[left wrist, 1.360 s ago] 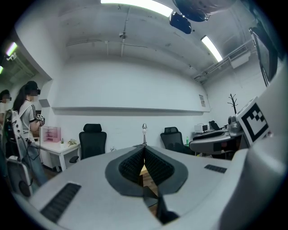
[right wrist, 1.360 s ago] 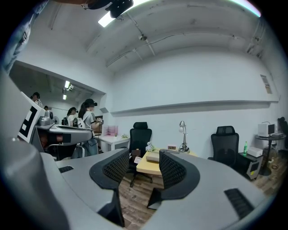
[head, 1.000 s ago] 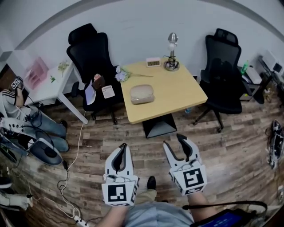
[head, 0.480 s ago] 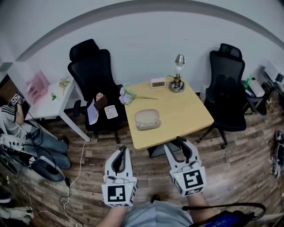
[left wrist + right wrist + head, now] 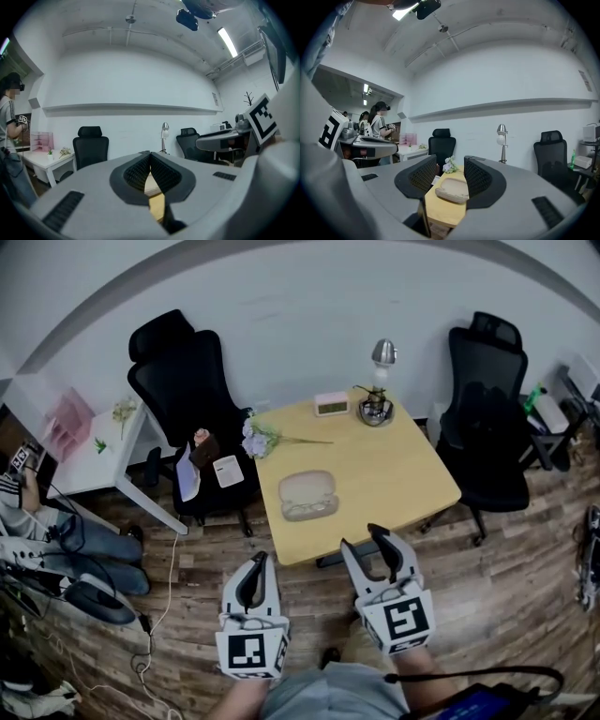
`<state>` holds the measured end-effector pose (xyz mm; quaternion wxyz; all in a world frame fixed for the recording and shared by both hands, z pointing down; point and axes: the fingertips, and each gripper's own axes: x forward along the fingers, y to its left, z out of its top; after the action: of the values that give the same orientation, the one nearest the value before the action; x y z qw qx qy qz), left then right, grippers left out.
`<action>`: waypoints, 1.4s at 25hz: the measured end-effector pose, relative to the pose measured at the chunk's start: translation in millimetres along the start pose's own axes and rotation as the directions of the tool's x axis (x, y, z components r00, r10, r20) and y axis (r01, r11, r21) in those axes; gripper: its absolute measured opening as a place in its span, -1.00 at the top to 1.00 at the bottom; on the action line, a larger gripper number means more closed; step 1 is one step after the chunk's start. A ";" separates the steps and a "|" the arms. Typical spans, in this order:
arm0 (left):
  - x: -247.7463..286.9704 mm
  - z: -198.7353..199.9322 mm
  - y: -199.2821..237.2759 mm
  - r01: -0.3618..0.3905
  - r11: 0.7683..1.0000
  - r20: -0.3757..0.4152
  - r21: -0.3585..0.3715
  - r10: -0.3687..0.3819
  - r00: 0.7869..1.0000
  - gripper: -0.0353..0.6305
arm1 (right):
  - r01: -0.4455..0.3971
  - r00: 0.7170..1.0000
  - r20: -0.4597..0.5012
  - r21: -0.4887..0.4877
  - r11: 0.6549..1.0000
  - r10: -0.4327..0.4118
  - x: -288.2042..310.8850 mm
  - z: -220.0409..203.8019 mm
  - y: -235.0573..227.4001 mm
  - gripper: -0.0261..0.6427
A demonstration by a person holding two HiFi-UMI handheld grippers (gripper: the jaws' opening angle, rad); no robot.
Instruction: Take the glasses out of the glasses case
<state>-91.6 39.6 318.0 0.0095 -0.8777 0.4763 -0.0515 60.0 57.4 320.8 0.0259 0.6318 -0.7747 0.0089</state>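
Observation:
A beige glasses case lies closed near the front of the square wooden table. Both grippers are held level just short of the table's front edge, apart from the case. My left gripper is below and left of the case, with its ribbed pads pressed together on nothing. The right gripper stands wide, its jaws closing a little with nothing between them. In the right gripper view the case shows far off through the gap of the right gripper, on the table.
At the table's back stand a silver lamp, a small clock and a sprig of flowers. Black office chairs flank it at left and right. A white side table and a seated person are at left.
Both grippers have come forward towards the table. The table and case now sit much nearer in the head view, with the front edge just beyond the fingertips.

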 end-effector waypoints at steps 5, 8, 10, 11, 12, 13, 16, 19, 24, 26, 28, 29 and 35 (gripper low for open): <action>55.4 -0.7 -0.3 -0.022 1.000 -0.019 0.009 0.022 1.000 0.88 | -0.062 0.998 -0.014 0.002 0.998 0.062 44.4 -5.6 -33.9 0.34; 88.1 -0.4 7.7 -0.064 0.998 -0.045 0.010 0.064 0.997 0.88 | -0.111 0.993 -0.033 0.011 0.994 0.112 77.5 -10.5 -50.9 0.35; 108.0 1.2 13.0 -0.095 0.995 -0.057 0.013 0.095 0.994 0.88 | -0.151 0.987 -0.043 0.017 0.988 0.152 99.8 -14.4 -60.2 0.36; 117.1 2.7 15.7 -0.111 0.994 -0.061 0.016 0.112 0.992 0.88 | -0.174 0.983 -0.049 0.020 0.985 0.174 110.7 -16.2 -64.2 0.36; 125.2 4.7 18.3 -0.129 0.991 -0.063 0.019 0.130 0.990 0.88 | -0.197 0.979 -0.054 0.024 0.980 0.198 121.2 -17.4 -67.6 0.36; 132.2 7.3 20.9 -0.147 0.989 -0.063 0.022 0.148 0.987 0.88 | -0.221 0.973 -0.058 0.028 0.975 0.223 130.9 -17.7 -70.2 0.37; 149.1 18.6 27.7 -0.198 0.980 -0.051 0.029 0.199 0.979 0.88 | -0.291 0.955 -0.057 0.028 0.956 0.292 156.0 -12.5 -75.7 0.39; 160.2 33.1 37.2 -0.245 0.969 -0.022 0.040 0.246 0.969 0.88 | -0.354 0.934 -0.036 0.012 0.935 0.354 179.1 -1.3 -75.6 0.40; 164.2 41.2 59.9 -0.318 0.947 -0.003 0.038 0.318 0.948 0.88 | -0.429 0.903 -0.015 -0.018 0.903 0.429 208.3 9.4 -64.6 0.42; 164.2 41.8 69.3 -0.338 0.941 0.000 0.034 0.338 0.941 0.88 | -0.447 0.894 -0.015 -0.023 0.894 0.447 218.8 11.1 -60.0 0.43; 164.4 40.7 78.3 -0.348 0.937 -0.002 0.027 0.348 0.937 0.88 | -0.462 0.887 -0.021 -0.030 0.886 0.462 227.9 10.9 -54.9 0.43; 164.6 39.3 82.4 -0.351 0.936 -0.004 0.023 0.351 0.936 0.88 | -0.470 0.883 -0.028 -0.034 0.882 0.469 231.3 9.4 -52.3 0.43; 176.8 27.9 108.9 -0.341 0.940 -0.035 -0.013 0.340 0.940 0.88 | -0.510 0.856 -0.112 -0.038 0.859 0.504 249.2 -12.4 -39.8 0.43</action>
<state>-84.1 -168.8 297.5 0.0023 -0.7814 0.6213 -0.0585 49.3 -193.8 345.3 0.0817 0.4030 -0.9113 0.0210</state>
